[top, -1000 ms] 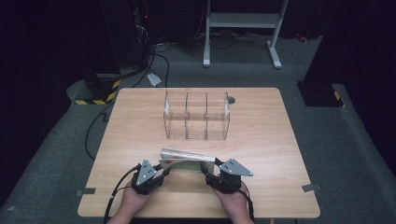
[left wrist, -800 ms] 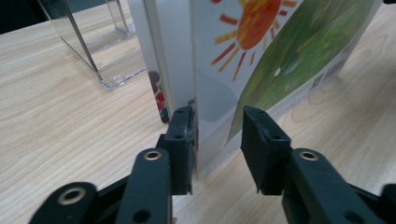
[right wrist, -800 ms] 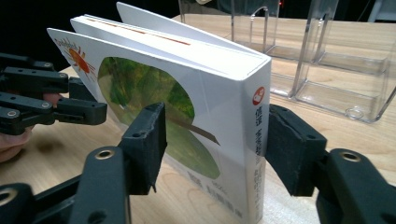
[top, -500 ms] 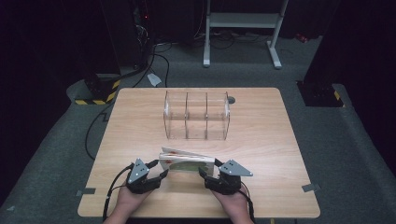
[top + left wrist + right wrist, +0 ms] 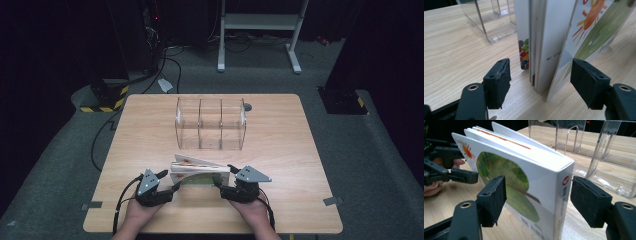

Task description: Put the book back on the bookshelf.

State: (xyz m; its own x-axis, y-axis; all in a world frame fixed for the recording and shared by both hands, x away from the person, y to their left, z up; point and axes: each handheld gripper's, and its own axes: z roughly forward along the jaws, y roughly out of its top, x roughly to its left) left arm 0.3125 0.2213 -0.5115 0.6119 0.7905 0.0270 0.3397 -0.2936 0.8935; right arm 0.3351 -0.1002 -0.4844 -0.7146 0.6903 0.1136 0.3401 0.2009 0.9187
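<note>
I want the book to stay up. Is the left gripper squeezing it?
Apart. The left gripper view shows wood between each pad and the book; the left gripper has just been opening.

Left gripper and right gripper level near the desk's near edge, facing inward, jaws just opened, pads clear.

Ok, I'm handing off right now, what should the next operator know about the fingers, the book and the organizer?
Left gripper: jaws have just been opening, fingers clear of the book, which stands between them.
Right gripper: also just opening, straddling the spine end, no visible contact.
The book stands on its edge, pages fanned, on the table in front of the clear organizer.
Done: book stood up and let go.
Left, probably: regrip it and slot it into a compartment.
</note>
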